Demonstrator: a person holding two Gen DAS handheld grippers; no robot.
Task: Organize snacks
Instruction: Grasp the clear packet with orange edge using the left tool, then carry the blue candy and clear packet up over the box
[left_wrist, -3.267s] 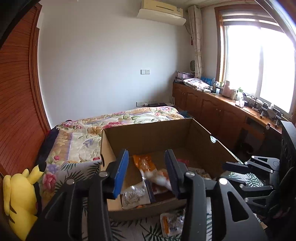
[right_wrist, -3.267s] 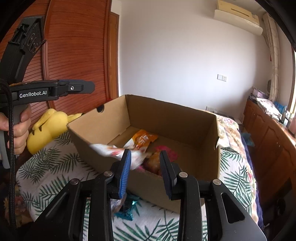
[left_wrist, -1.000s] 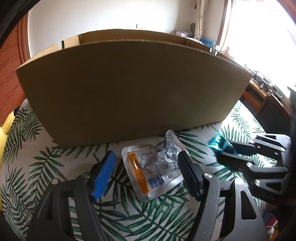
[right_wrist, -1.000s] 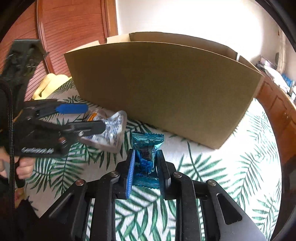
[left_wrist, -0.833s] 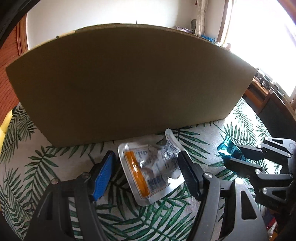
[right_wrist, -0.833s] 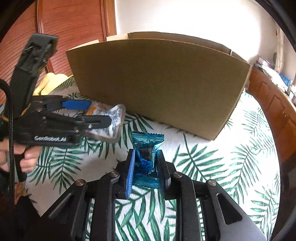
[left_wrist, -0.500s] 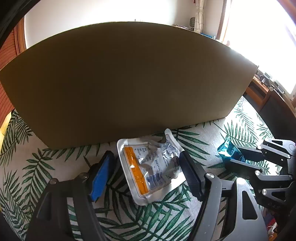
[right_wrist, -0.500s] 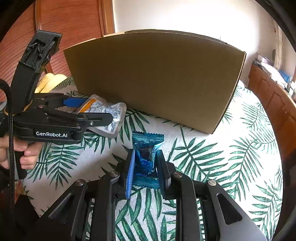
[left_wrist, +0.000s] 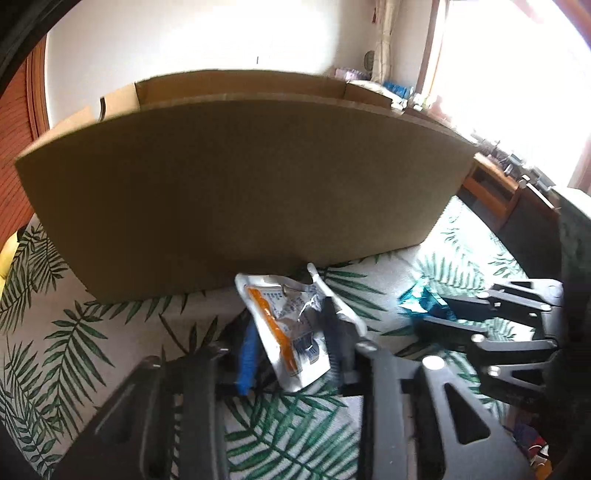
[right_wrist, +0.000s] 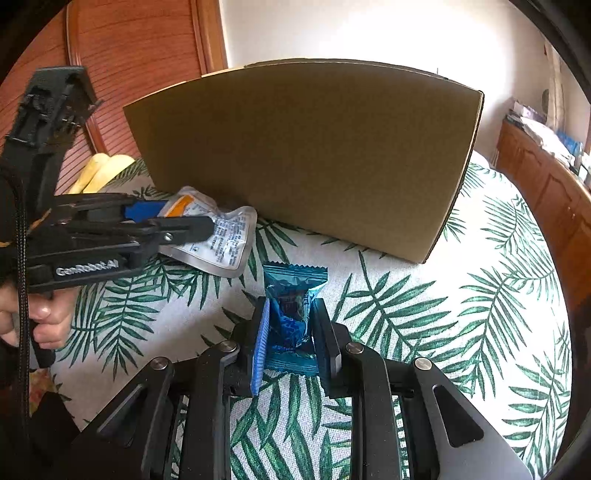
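Note:
A silver snack pouch (left_wrist: 291, 328) with an orange stripe sits between the fingers of my left gripper (left_wrist: 290, 334), whose jaws are closing and now pinch it, tilted up off the cloth. The same pouch (right_wrist: 218, 236) and left gripper (right_wrist: 173, 221) show at the left of the right wrist view. My right gripper (right_wrist: 290, 323) is shut on a blue candy wrapper (right_wrist: 291, 302), which also shows at the right of the left wrist view as a blue wrapper (left_wrist: 421, 301). A brown cardboard box (left_wrist: 240, 177) stands just behind both, its near wall (right_wrist: 306, 155) hiding the inside.
Everything rests on a white cloth with green palm leaves (right_wrist: 424, 314). A yellow plush toy (right_wrist: 103, 170) lies left of the box by a red-brown wooden wall (right_wrist: 122, 66). A wooden cabinet (right_wrist: 546, 184) runs along the right. A hand (right_wrist: 40, 321) holds the left gripper's handle.
The left gripper's jaws have closed in from wide apart onto the silver pouch and tipped it up. The right gripper has kept its hold on the blue wrapper.

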